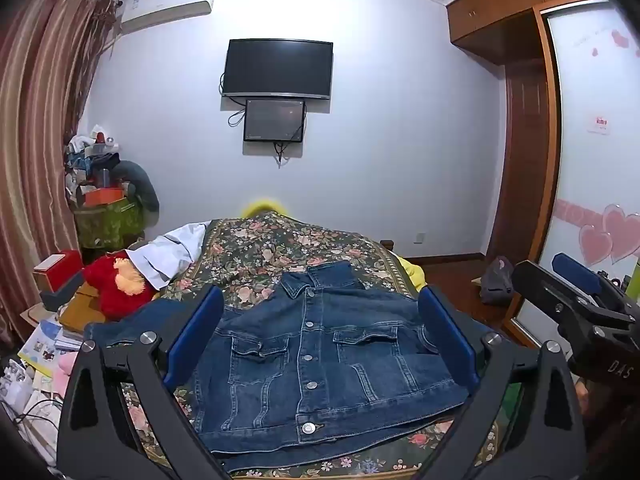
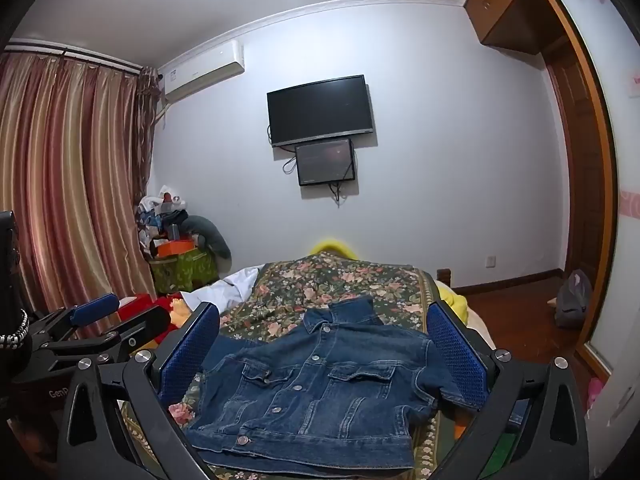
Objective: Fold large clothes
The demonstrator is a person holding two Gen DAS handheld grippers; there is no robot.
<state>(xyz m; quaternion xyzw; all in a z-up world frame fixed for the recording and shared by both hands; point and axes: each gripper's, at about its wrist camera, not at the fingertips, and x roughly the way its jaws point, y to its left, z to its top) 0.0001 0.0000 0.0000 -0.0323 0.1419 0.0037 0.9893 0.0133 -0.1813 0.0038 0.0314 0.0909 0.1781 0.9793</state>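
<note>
A: State of the tongs?

B: Left gripper stands wide apart, blue pads clear of the cloth, nothing between them. Right gripper likewise spread wide, holding nothing; both hover above the jacket.

A: Location of the jacket?

B: Flat on the bed, front up, buttoned, collar towards the far wall, near the foot edge. One sleeve lies out to the left.

A: Differences between views?

B: The left view shows the right gripper at its right edge, plus heart stickers on the wardrobe door. The right view shows the left gripper at its left edge and far more of the curtain.

A: Materials?

B: Dark blue denim with metal buttons and two flap pockets; floral woven bedspread; striped, pleated curtain; a red plush toy beside the bed.
</note>
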